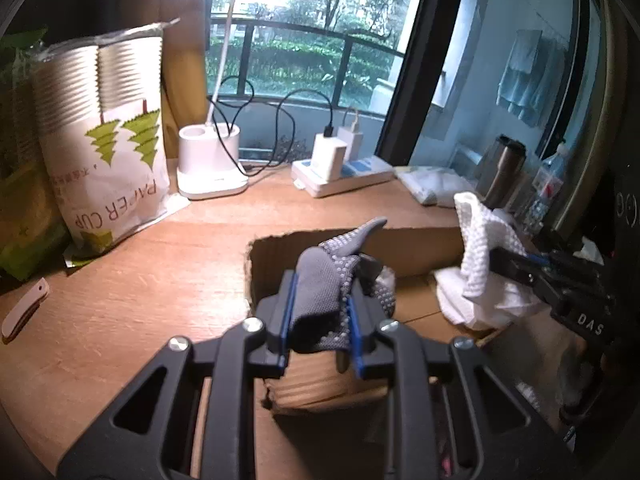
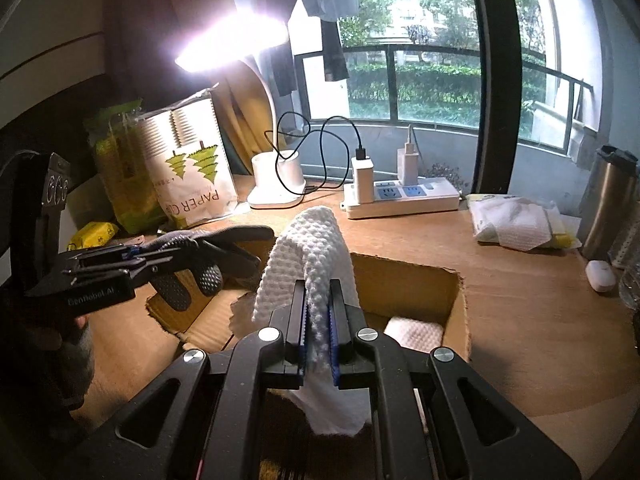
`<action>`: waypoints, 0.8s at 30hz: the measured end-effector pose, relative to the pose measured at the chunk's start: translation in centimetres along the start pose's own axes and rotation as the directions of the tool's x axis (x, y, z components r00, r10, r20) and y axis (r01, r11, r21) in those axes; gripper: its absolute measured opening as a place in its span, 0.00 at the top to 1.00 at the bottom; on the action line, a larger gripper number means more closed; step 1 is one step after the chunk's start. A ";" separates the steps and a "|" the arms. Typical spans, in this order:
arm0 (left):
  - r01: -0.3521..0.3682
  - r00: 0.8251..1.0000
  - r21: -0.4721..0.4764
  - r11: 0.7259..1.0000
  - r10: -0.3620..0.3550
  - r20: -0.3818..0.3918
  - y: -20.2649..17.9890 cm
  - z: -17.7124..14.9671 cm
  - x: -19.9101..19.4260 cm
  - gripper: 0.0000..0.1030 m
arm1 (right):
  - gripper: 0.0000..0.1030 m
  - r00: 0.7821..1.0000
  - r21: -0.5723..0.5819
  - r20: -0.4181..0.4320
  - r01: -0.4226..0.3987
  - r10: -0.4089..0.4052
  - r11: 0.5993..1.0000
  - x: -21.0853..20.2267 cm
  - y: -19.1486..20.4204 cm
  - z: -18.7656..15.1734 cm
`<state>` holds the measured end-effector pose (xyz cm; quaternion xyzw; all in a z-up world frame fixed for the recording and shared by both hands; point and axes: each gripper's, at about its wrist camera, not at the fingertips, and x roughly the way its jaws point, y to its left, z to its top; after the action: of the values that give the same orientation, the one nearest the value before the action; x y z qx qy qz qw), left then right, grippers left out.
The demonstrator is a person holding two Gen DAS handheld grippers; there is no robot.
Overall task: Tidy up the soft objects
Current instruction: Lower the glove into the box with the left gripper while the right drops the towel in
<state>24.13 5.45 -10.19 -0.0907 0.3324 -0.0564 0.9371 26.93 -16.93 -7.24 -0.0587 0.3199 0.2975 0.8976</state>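
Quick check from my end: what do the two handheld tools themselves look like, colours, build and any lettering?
Both match: the left tool and right tool are matte black, with cut-out linkage arms, silver round screw heads and blue ribbed pads lining the fingers. White lettering runs along each body's side, partly readable as "DAS" on the right, "GenRobot.AI" on the left. No cables show.

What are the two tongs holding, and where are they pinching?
The left tongs pinch a grey dotted glove at its cuff end. The right tongs pinch a white waffle cloth around its bunched middle.
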 end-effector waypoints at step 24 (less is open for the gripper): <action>-0.055 0.998 0.005 0.998 0.055 -0.010 -0.7 -0.2 -1.3 0.40 | 0.62 0.995 0.046 -0.095 0.027 -0.023 0.999 1.7 -0.5 -1.2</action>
<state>22.99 4.99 -9.46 -0.0789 0.3394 -0.0317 0.9368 27.56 -16.84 -9.26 -0.0554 0.3681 0.2754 0.8863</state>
